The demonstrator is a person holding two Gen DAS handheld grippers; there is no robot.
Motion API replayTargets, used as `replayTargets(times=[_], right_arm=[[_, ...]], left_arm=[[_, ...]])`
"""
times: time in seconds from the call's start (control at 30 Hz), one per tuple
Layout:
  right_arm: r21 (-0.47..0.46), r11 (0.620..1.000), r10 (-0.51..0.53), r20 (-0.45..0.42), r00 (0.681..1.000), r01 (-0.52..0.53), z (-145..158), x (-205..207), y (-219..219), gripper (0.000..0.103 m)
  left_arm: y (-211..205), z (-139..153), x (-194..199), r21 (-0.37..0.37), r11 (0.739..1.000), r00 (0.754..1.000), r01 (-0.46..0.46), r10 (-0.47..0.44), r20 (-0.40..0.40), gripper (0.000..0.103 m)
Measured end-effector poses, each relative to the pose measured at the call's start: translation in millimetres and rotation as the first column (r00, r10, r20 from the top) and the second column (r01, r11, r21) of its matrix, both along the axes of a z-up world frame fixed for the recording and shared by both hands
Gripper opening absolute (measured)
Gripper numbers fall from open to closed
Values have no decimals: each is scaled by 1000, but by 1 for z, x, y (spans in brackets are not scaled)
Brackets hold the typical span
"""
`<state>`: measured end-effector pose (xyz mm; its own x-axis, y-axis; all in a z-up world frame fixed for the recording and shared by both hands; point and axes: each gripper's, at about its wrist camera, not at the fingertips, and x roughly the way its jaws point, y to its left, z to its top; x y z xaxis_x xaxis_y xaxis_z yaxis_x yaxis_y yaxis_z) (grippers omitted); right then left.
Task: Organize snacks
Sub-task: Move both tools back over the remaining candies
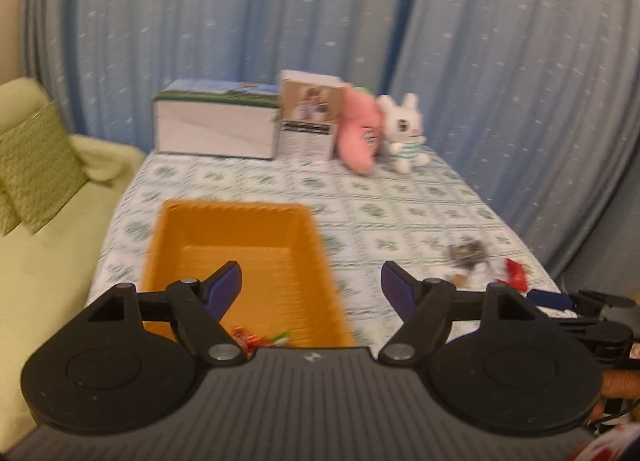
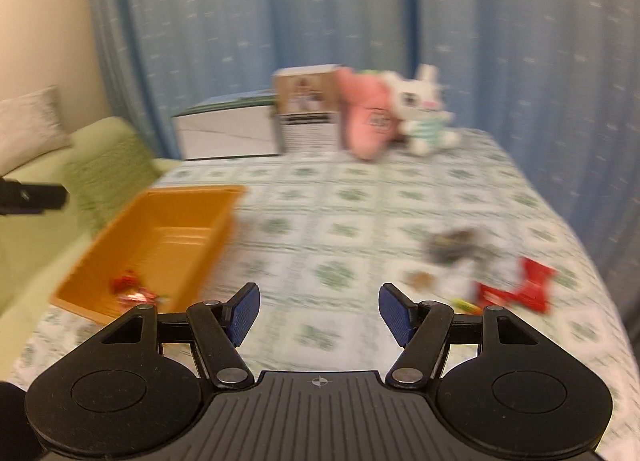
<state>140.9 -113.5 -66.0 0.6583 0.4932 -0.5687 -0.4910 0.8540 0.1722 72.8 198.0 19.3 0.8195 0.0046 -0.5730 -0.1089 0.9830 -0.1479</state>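
Observation:
An orange bin (image 1: 236, 257) (image 2: 160, 237) sits on the left of the patterned table; red-wrapped snacks (image 1: 256, 337) (image 2: 134, 289) lie in its near end. My left gripper (image 1: 311, 281) is open and empty, hovering over the bin's near right corner. My right gripper (image 2: 319, 309) is open and empty above the tablecloth, right of the bin. Loose snacks lie at the table's right: a dark packet (image 1: 466, 252) (image 2: 450, 245), a red packet (image 1: 514, 273) (image 2: 516, 289) and small pieces between them. The right wrist view is blurred.
At the back stand a white box with a green lid (image 1: 216, 121) (image 2: 228, 131), a brown carton (image 1: 310, 113) (image 2: 306, 109), a pink plush (image 1: 358, 129) (image 2: 368, 117) and a white bunny plush (image 1: 404, 133) (image 2: 426, 113). A green sofa (image 1: 44, 221) flanks the left. Blue curtains hang behind.

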Motion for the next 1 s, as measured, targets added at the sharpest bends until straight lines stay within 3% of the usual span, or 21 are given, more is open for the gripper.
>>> replayTargets(times=[0.27,0.6,1.0], right_arm=[[4,987,-163,-26,986,163,-4,-3,-79,66],[20,963,-266,-64,962,268,-7,-2,-127,66],[38,951,-300,-116,947,306,-34,34,-138,66]], left_arm=[[-76,4,25,11,991,991,133,-133,12,77],[-146,-19,49,41,968,969,248,-247,-15,82],[-183,-90,100,22,955,954,295,-294,-57,84]])
